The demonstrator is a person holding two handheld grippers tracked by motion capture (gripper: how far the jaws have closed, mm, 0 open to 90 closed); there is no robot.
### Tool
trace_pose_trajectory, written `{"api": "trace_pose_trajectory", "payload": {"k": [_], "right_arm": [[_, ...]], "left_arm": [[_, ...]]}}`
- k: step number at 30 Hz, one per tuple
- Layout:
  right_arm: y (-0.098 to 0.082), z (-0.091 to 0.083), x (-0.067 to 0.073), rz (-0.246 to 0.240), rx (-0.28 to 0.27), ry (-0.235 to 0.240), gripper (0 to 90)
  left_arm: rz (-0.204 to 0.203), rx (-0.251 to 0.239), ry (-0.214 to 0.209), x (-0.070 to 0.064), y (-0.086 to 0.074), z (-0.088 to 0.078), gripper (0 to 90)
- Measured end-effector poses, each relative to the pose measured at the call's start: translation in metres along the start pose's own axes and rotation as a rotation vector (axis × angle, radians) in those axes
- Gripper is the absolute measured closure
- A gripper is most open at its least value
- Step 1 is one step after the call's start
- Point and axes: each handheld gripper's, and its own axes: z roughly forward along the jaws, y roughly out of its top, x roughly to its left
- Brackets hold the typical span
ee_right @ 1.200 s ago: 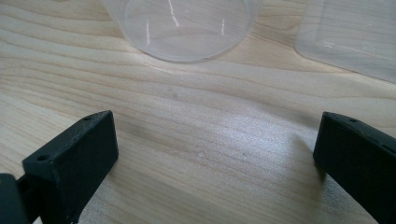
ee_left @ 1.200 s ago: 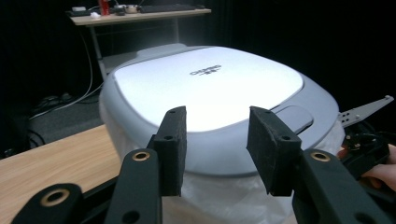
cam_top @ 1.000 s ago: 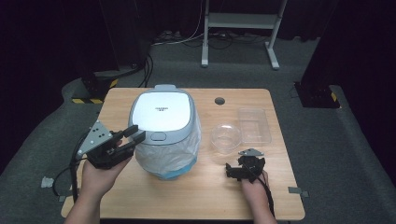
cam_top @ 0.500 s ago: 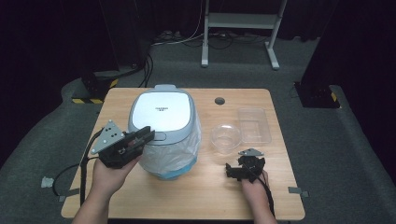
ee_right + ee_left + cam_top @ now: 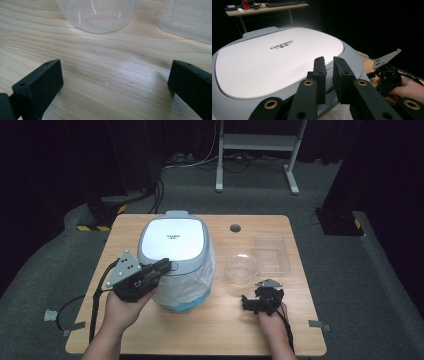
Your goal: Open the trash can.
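You have one lidded bin [image 5: 175,247] near the desk's [image 5: 210,330] left edge, one clear round bowl [image 5: 242,267] and one clear rectangular tray [image 5: 272,254] toward its right edge, and two hand-held grippers, the left gripper [image 5: 162,267] and right gripper [image 5: 250,302].

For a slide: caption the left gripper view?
Left gripper, jaws nearly closed, at the front edge of the bin lid.

high: overhead, forward-down | gripper views: close, along jaws (shared: table [image 5: 220,320])
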Motion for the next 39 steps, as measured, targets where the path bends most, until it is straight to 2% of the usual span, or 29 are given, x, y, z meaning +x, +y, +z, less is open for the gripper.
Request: {"api": "trace_pose_trajectory", "payload": {"k": [3,4,8,22,23,25,27,28,30,31,32,33,37,39], "right_arm": [[0.000,0.000,0.000,0.000,0.000,0.000,0.0],[0.000,0.000,0.000,0.000,0.000,0.000,0.0],[0.000,0.000,0.000,0.000,0.000,0.000,0.0],[0.000,0.000,0.000,0.000,0.000,0.000,0.0],[0.000,0.000,0.000,0.000,0.000,0.000,0.0],[0.000,0.000,0.000,0.000,0.000,0.000,0.0],[0.000,0.000,0.000,0.000,0.000,0.000,0.0],[0.000,0.000,0.000,0.000,0.000,0.000,0.0],[0.000,0.000,0.000,0.000,0.001,0.000,0.0],[0.000,0.000,0.000,0.000,0.001,0.000,0.0],[0.000,0.000,0.000,0.000,0.000,0.001,0.0],[0.000,0.000,0.000,0.000,0.000,0.001,0.0],[-0.001,-0.001,0.000,-0.003,0.000,0.002,0.0],[-0.001,-0.001,0.000,-0.003,0.000,0.002,0.0]], "left_arm": [[-0.001,-0.004,-0.008,0.000,-0.001,0.000,82.2],[-0.012,-0.003,-0.031,0.000,-0.001,0.001,82.8],[-0.004,-0.003,-0.015,-0.001,-0.002,0.001,85.4],[-0.015,-0.006,-0.011,0.000,-0.003,0.001,88.7],[-0.015,-0.005,-0.009,0.000,-0.003,0.001,88.6],[-0.028,-0.001,-0.016,0.000,0.000,0.000,80.6],[-0.025,0.000,-0.007,0.001,0.000,-0.001,75.4],[-0.026,-0.012,0.001,0.003,0.000,-0.004,75.4],[-0.031,-0.029,0.032,0.009,0.002,-0.013,69.8],[-0.031,-0.029,0.032,0.009,0.002,-0.013,68.5],[-0.026,-0.029,0.063,0.014,0.002,-0.020,67.4],[-0.026,-0.029,0.063,0.014,0.002,-0.020,66.5],[-0.027,-0.017,0.132,0.030,-0.007,-0.037,61.5],[-0.024,-0.016,0.145,0.033,-0.010,-0.040,59.2]]}}
